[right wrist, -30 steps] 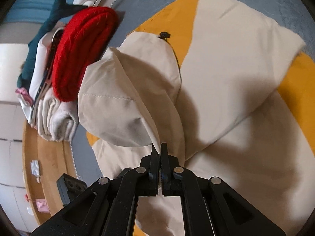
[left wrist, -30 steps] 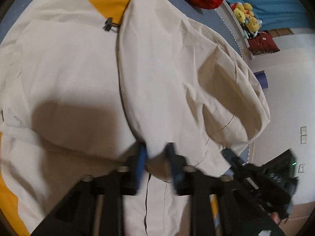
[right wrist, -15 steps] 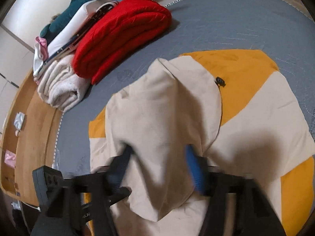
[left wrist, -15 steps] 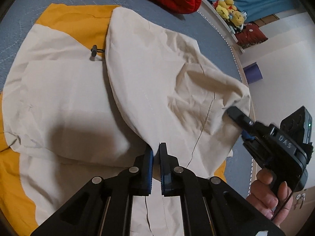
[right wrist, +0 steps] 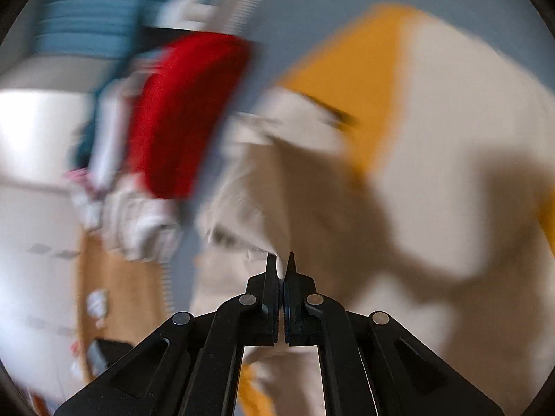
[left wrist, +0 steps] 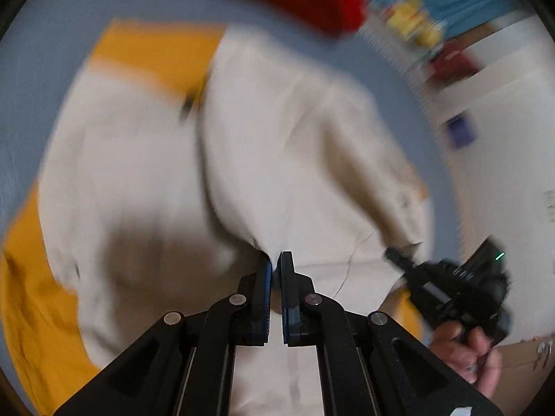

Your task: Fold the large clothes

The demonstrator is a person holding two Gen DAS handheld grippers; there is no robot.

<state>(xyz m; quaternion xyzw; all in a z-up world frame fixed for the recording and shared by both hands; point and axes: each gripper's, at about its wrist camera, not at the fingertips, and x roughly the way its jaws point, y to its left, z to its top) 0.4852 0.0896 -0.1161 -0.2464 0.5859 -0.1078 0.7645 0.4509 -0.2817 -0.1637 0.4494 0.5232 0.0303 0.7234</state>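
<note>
Pinching cream cloth in both claws, we hold a fold of the large cream-and-mustard-yellow garment above the rest of it, which lies spread over the grey-blue bed cover. Our left claw has its jaws pressed together on a gathered edge of the cream fabric, and the lifted flap bulges up and away from it. Our right claw is likewise clamped, its tips nipping a thin bit of the same cream cloth; in the left wrist view it shows at the flap's lower right corner, gripped by a hand. Both views are smeared with motion, so we cannot tell how deep either bite goes. That is where we judge the risk to lie: the right claw seems to hold only by the tips, and a quick swing could pull the cloth free, dropping that corner so the fold lands skewed. If the two claws travel unevenly, the flap may twist or trap a crease beneath. A folded red knitted garment and the stack of pale textiles sit just beside the work area, and a wide sweep could drag the flap over them.
</note>
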